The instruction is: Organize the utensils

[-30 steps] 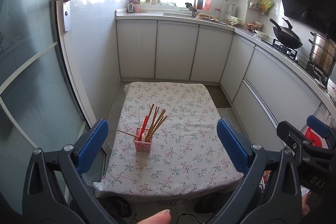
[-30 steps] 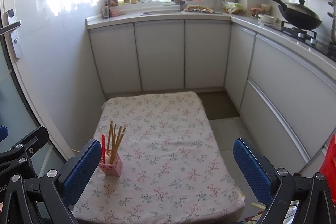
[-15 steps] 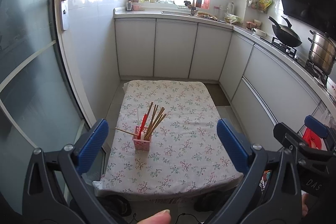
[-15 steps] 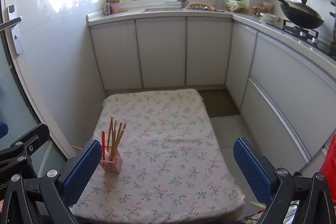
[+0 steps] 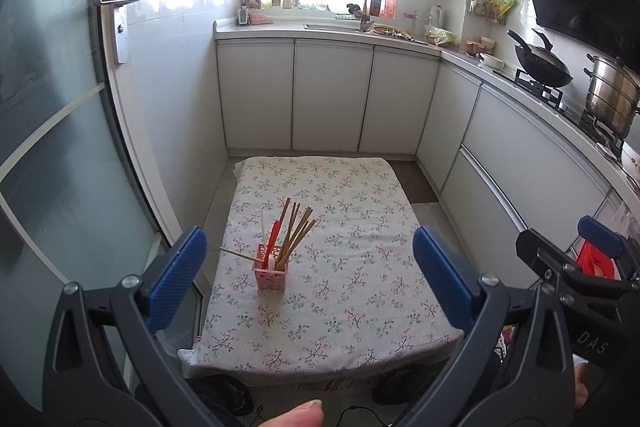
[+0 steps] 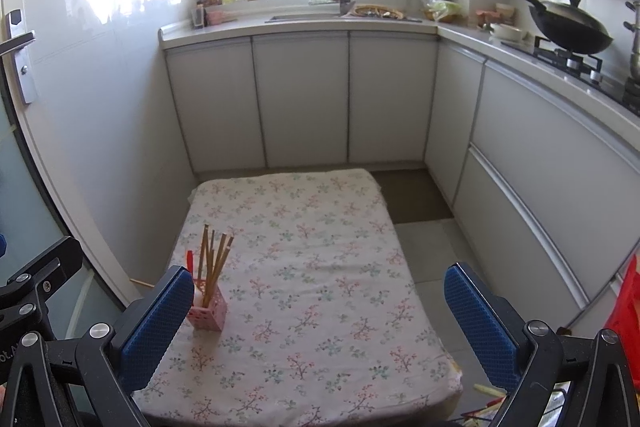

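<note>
A low table (image 5: 360, 307) with a flowered cloth stands in the middle of a small kitchen, with white cabinets (image 5: 332, 95) behind it and along the right side. On the right counter a black wok (image 5: 542, 61) sits on the stove, and just beside it a steel pot (image 5: 610, 99).

The left gripper (image 5: 310, 275) is held above the near edge of the table. Its two blue pads stand wide apart and there is nothing between them. The right gripper (image 6: 320, 327) is also held above the near part of the table, its pads spread wide and empty. A fingertip (image 5: 298, 415) shows at the bottom of the left wrist view.

A small pink basket (image 5: 271, 271) stands upright on the left part of the cloth. In it are several wooden chopsticks (image 5: 296, 231), leaning to the right, and a red utensil (image 5: 273, 235). One wooden stick (image 5: 238, 254) pokes out to the left side of the basket.
</note>
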A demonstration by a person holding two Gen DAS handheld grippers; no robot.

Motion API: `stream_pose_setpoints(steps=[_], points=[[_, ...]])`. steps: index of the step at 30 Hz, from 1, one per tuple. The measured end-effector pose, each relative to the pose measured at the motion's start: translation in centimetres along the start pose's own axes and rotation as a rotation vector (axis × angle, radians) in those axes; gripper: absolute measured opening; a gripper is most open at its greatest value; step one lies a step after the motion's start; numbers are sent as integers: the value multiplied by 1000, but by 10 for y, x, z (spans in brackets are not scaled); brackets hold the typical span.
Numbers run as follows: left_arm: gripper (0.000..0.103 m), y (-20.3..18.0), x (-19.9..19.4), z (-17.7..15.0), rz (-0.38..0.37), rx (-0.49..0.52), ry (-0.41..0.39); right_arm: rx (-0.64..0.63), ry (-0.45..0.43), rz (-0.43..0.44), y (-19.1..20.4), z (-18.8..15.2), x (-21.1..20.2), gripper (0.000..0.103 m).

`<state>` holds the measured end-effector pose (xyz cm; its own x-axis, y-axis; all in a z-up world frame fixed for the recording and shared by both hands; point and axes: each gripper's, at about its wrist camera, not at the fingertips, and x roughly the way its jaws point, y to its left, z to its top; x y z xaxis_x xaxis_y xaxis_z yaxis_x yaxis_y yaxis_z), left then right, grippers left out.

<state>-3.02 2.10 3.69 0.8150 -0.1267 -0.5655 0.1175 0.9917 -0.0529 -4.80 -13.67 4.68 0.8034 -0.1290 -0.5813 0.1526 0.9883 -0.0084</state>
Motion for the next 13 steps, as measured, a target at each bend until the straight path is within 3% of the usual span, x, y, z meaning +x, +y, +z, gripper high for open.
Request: stream_pose_setpoints(steps=[13], points=[[102, -5, 15, 0, 5, 24, 18, -7, 13, 1, -3, 0, 13, 103]])
